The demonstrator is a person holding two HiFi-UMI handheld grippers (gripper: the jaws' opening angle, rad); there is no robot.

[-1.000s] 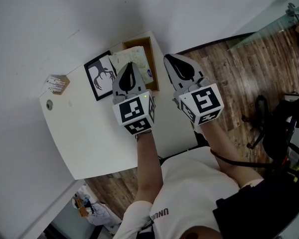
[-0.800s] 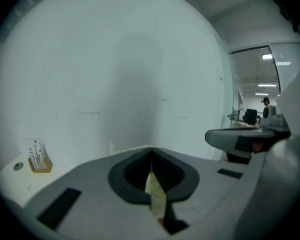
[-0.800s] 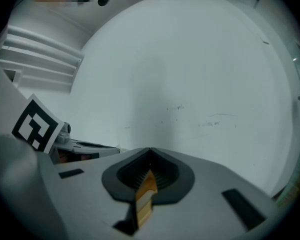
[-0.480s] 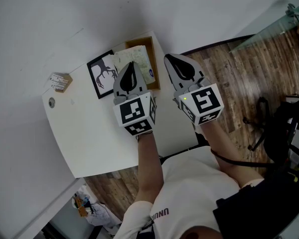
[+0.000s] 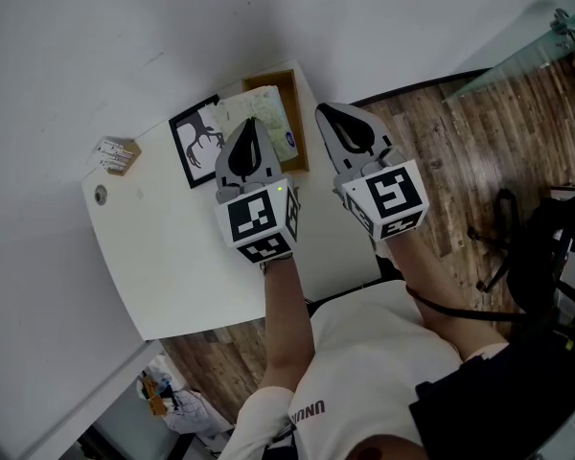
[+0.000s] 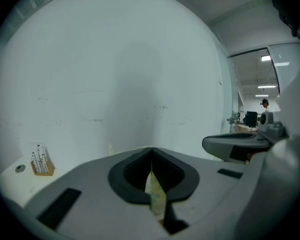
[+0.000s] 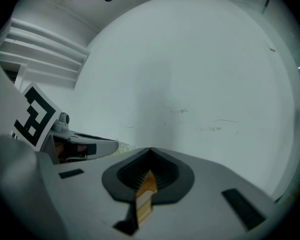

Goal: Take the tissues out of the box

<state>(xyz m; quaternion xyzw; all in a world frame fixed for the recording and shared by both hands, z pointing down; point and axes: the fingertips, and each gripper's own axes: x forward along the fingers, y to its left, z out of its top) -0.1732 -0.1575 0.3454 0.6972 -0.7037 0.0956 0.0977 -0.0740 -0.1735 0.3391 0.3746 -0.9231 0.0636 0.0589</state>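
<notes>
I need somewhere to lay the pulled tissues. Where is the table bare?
The near half of the table, from the picture frame toward the person, is bare. A smaller gap lies between the frame and the small wooden stand. The far right corner is crowded: frame and tissue box sit side by side.

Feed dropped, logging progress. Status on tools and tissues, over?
Both shut, empty: left tool over tissue pack, right tool beside. Pack lying in wooden box, not lifted. Nothing in the way.

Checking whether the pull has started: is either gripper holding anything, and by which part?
Nothing is held. The left gripper and the right gripper are both shut and empty; neither touches the tissue box.
</notes>
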